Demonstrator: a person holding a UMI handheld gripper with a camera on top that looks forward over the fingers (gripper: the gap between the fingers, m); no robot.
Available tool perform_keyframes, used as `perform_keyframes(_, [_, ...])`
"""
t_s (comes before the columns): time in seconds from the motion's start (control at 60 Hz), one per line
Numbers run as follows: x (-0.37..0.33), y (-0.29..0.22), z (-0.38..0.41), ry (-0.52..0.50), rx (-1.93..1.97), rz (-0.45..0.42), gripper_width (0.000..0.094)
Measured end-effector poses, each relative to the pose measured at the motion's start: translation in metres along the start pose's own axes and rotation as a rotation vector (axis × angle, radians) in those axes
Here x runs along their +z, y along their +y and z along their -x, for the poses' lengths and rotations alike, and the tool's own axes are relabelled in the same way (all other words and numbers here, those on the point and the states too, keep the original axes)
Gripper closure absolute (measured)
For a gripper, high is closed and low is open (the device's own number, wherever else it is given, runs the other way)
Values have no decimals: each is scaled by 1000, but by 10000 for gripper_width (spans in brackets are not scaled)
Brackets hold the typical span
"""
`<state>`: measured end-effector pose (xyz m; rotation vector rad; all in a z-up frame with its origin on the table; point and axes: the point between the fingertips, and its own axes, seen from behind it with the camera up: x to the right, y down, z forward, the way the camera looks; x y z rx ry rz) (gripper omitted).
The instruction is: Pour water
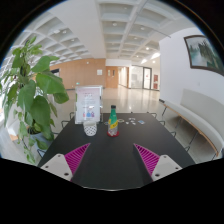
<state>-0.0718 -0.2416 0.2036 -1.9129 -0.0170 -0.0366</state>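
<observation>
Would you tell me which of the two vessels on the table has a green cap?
The bottle, right of the clear cup, which has no cap.

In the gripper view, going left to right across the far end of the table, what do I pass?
Potted plant → clear glass cup → green-capped bottle, on the dark table, beyond the open gripper.

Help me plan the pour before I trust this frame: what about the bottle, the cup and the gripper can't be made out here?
Gripper view:
- Bottle: too small to tell whether its cap is on or how full it is.
- Cup: too small to see whether it holds any water.
- Sign behind the cup: its text is too small to read.
- Gripper: open, holding nothing; only the fingers show, the rest is cut off below the view.
</observation>
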Motion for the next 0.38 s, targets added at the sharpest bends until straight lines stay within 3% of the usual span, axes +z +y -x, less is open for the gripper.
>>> perform_keyframes(0.383, [-22, 14, -6, 29, -18, 7, 76])
